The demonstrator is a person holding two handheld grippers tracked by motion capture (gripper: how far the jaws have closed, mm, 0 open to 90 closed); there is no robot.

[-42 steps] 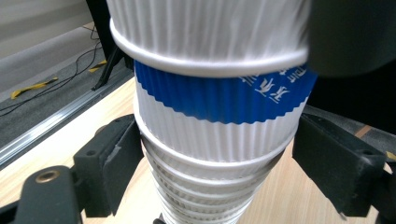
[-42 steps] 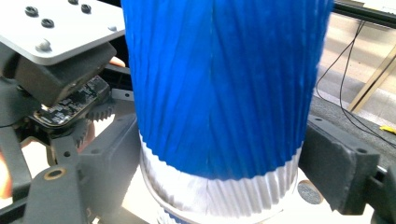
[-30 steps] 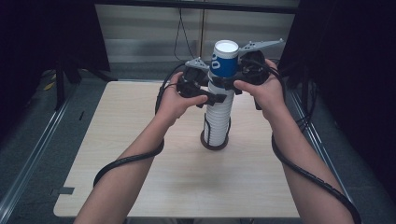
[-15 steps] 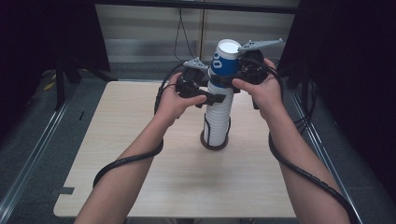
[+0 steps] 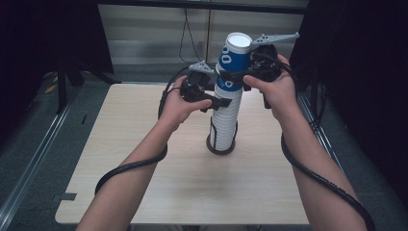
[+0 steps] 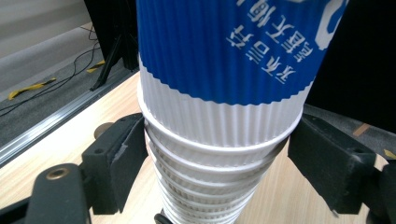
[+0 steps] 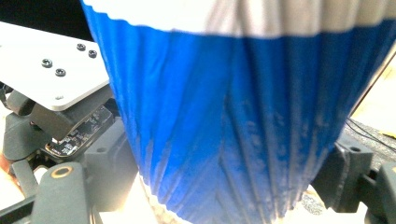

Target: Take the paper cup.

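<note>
Cups stand nested in a tall white column (image 5: 223, 126) at the middle of the bench (image 5: 144, 192), its foot in a dark ring (image 5: 221, 147) that probably keeps it from sliding. The blue-banded top cup (image 5: 232, 62) rides high on the column, tilted a little toward the person's right, partly drawn out of the cups below. The right hand-held gripper (image 5: 240, 73) grasps this blue cup around its printed band; in the right gripper view the black jaws press either side of the blue wall (image 7: 233, 116), and the wall looks creased between them, so the grip seems firm. The left hand-held gripper (image 5: 222, 100) sits lower, just under the blue cup's rim. In the left gripper view its jaws bracket the white ribbed cups (image 6: 210, 168) right beneath that rim (image 6: 219, 154), the left pad (image 6: 122, 154) touching and the right one (image 6: 327, 158) close against the stack, so it reads as clenched on the column. The split makes sense as a judgement: one hand pins the stack so it neither lifts nor topples, while the other pulls a single cup free. Holding just under the rim keeps the next cup from following the top one. Both cables (image 5: 130, 166) hang clear along the forearms, away from the stack.
</note>
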